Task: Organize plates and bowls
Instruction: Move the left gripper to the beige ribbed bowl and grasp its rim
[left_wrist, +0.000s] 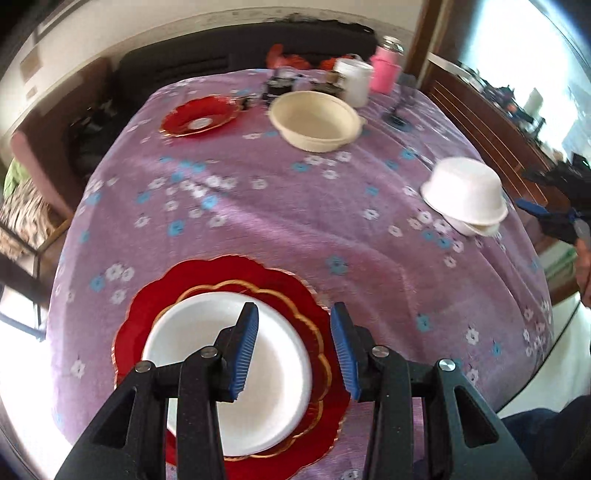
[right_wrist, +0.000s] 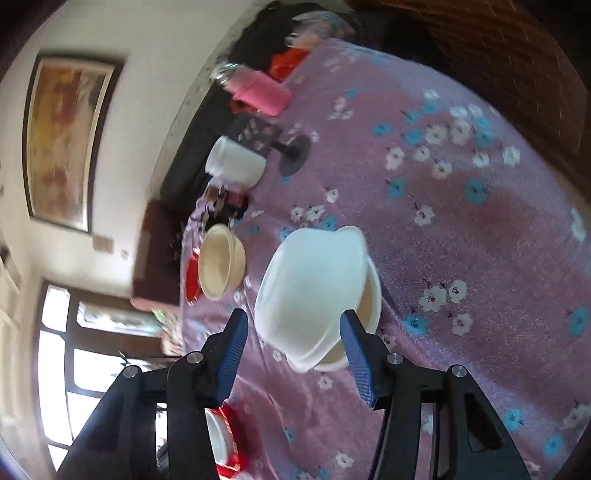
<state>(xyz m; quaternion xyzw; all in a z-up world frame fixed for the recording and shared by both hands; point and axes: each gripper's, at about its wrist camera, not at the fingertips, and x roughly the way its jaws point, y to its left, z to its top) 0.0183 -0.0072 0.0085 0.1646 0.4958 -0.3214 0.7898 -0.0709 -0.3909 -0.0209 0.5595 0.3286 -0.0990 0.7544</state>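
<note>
We are seeing both claws released, nothing between the pads. The left gripper (left_wrist: 293, 354) is hovering just above the white plate (left_wrist: 207, 369), which is lying flat on the big red plate (left_wrist: 280, 280), directly under and slightly left of the jaws. The right gripper (right_wrist: 295, 354) is standing open just in front of the white bowl stack (right_wrist: 314, 288): the top bowl is sitting tilted, rim leaning off the lower one, straight ahead between the jaw lines, with the right pad close to its rim but whether touching we cannot tell. In the left view that stack (left_wrist: 465, 192) is lying far right, so the right hand is the nearer one. The cream bowl (left_wrist: 314, 120) is resting upright, mouth up, well ahead, with the small red plate (left_wrist: 199, 116) beside it, left. Round things, so no long axis. We are judging the cream bowl as next for stacking.
</note>
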